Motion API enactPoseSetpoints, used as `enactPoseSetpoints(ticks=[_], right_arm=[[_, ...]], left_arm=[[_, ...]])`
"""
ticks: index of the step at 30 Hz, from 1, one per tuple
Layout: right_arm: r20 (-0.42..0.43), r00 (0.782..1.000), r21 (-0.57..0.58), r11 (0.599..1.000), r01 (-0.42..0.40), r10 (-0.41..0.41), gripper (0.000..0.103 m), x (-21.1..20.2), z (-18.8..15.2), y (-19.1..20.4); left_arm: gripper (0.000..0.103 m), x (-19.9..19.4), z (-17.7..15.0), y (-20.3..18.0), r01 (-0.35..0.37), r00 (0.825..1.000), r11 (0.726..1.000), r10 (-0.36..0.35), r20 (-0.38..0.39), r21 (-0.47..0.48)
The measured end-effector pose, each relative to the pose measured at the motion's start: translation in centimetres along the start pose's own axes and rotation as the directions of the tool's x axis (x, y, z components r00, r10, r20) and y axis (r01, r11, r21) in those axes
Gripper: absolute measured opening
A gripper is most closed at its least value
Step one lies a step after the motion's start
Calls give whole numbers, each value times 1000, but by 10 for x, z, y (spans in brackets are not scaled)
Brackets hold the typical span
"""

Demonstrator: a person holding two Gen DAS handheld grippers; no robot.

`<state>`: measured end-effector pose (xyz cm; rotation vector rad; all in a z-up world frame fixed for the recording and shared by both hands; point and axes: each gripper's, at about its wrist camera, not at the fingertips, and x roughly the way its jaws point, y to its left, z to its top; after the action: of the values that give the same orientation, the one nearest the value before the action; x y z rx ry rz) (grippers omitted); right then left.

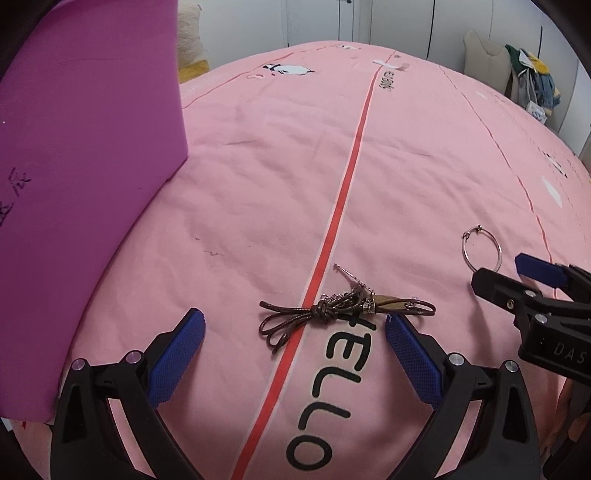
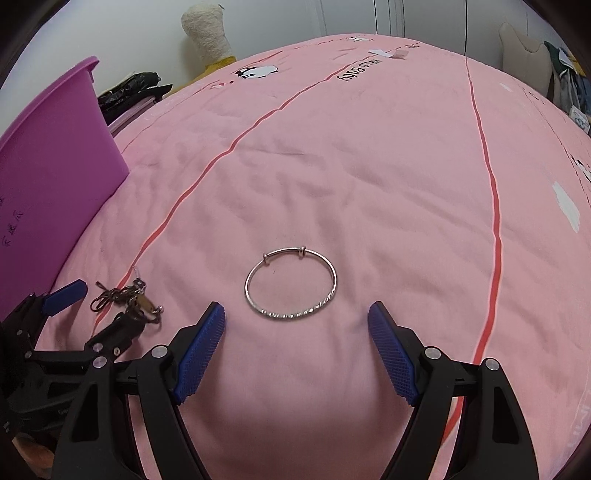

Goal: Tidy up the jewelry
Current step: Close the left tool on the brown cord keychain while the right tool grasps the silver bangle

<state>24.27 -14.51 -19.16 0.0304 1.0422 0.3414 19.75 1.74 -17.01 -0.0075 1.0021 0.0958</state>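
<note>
A brown cord necklace (image 1: 343, 308) with metal charms lies bunched on the pink bedspread, just ahead of my left gripper (image 1: 293, 323), which is open and empty. It also shows in the right wrist view (image 2: 129, 301). A thin silver bangle (image 2: 290, 284) lies flat just ahead of my right gripper (image 2: 295, 314), which is open and empty. The bangle also shows in the left wrist view (image 1: 482, 249), with the right gripper (image 1: 498, 269) beside it. The left gripper (image 2: 96, 302) shows at the left in the right wrist view.
A purple plastic bin (image 1: 85, 155) stands at the left on the bed; it also shows in the right wrist view (image 2: 55, 166). The pink bedspread (image 2: 332, 166) stretches far ahead. A cream plush toy (image 2: 207, 33) and clothes (image 1: 532, 81) lie beyond the bed.
</note>
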Motion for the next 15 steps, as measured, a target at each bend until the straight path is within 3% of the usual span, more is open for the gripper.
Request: enactPoseSetpoints(ticks=[15], right_arm=[[19,998,-54,997,57,-56,79,18,11,2]], left_arm=[[98,23,13,2,15,1000,1000,-15,13,-7]])
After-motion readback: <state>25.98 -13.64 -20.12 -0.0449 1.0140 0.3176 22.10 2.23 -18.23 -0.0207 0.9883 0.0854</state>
